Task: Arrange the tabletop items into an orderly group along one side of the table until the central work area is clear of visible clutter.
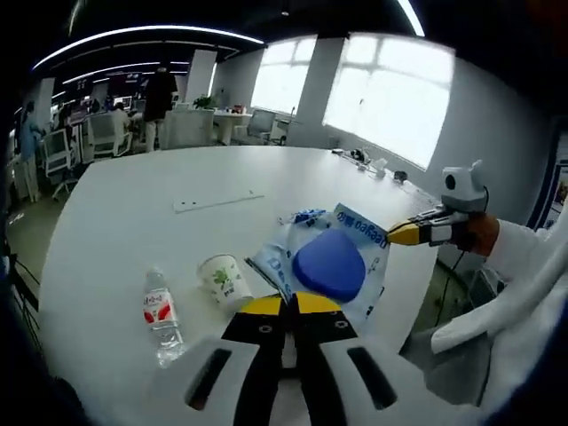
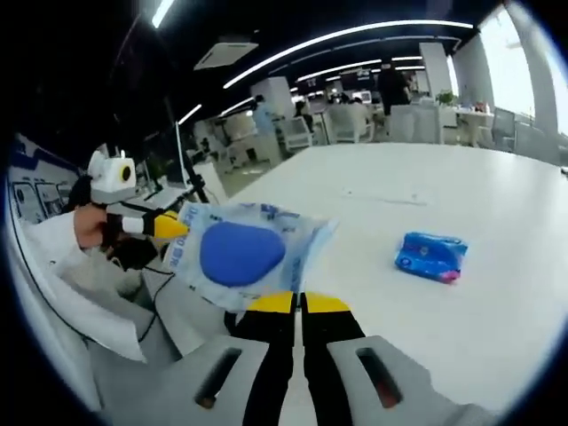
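Observation:
A large soft wipes pack (image 1: 333, 262), pale blue with a round dark-blue lid, hangs above the white table (image 1: 124, 222) near its edge. My left gripper (image 1: 297, 304) is shut on the pack's near edge. From the right, my right gripper (image 1: 401, 234) pinches the pack's far corner. In the right gripper view the same pack (image 2: 240, 253) is stretched between my right gripper (image 2: 299, 303), shut on it, and my left gripper (image 2: 169, 225) at its left end. A paper cup (image 1: 224, 280) and a water bottle (image 1: 162, 315) lie on the table left of the pack.
A small blue packet (image 2: 431, 256) lies on the table to the right, and its top peeks out behind the pack (image 1: 306, 216). A flat white strip (image 1: 217, 201) lies mid-table. Small items (image 1: 368, 161) sit at the far edge. Office desks, chairs and people (image 1: 160, 93) are beyond.

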`<state>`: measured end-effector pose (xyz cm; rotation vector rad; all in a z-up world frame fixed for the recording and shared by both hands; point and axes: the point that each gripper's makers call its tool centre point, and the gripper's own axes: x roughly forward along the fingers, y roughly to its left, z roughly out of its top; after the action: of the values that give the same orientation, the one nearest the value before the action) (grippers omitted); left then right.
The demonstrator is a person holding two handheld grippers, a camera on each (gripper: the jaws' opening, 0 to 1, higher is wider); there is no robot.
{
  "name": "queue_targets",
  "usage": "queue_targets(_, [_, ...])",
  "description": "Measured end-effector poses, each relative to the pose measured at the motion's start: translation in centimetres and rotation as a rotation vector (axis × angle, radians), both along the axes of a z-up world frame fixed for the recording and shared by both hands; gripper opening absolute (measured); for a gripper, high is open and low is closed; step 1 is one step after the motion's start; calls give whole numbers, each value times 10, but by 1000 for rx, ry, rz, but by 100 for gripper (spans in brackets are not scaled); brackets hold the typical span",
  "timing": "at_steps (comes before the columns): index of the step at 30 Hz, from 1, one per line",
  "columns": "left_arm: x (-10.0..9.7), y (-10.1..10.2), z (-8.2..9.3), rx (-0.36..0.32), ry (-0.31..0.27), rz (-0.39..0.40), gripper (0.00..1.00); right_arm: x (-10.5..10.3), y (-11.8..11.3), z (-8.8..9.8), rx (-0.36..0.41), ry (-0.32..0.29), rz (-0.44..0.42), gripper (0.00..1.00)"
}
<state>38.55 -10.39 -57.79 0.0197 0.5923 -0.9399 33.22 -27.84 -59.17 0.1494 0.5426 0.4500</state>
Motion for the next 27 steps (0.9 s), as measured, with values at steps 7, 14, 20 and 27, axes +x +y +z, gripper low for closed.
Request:
queue_targets(7, [14, -3, 15, 5, -28, -32, 0, 9, -1, 14, -2, -37, -27, 0])
queue_targets(14, [37, -8, 35, 16, -65, -63, 0, 23, -2, 30, -3, -73, -52, 0])
queue_targets(20, [56, -13, 45, 12, -84, -76, 0, 38, -4, 40, -14, -96, -59, 0])
queue_targets(27, [81, -18, 53, 1, -94, -74, 0, 58, -8, 48, -30, -110, -69, 0])
